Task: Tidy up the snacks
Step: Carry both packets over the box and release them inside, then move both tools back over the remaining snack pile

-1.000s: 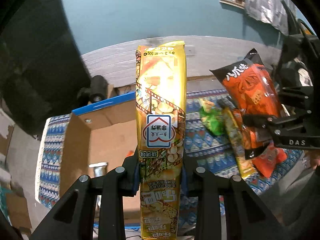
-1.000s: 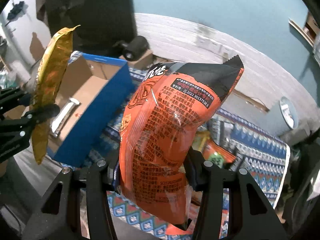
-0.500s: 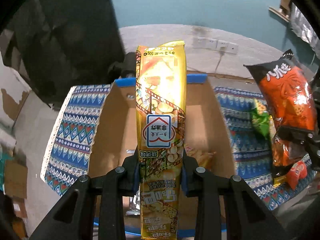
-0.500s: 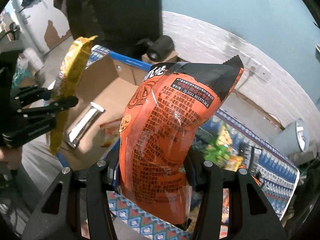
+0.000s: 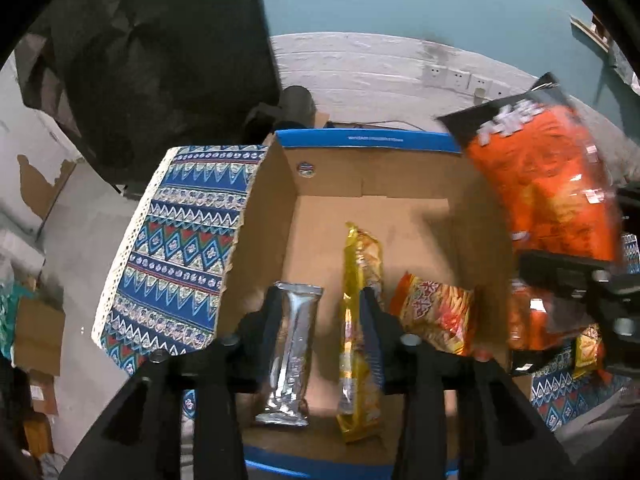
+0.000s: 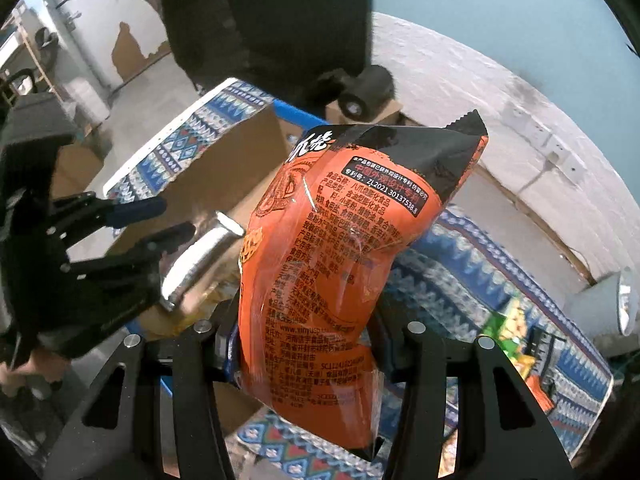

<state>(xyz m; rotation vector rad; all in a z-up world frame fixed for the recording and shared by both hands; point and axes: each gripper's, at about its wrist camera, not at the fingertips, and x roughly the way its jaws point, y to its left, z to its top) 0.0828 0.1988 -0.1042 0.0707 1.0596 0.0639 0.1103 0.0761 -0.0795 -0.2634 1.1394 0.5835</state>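
Patterned tabletop cloth (image 5: 180,248) under the box (image 5: 360,142), my left claw (image 5: 320,300) spread wide, my right claw (image 6: 304,340) pinching the light, crinkly orange bag (image 6: 340,264) mid-body.

A long yellow snack packet (image 5: 359,332) lies on the floor of the open cardboard box (image 5: 372,184), between the left gripper's (image 5: 320,312) spread fingers. Just left of it lies a silver foil bar (image 5: 292,354); just right, a small orange-yellow packet (image 5: 438,316). The right gripper (image 6: 308,328) clamps a puffy orange bag with a black top (image 6: 340,264), upright.
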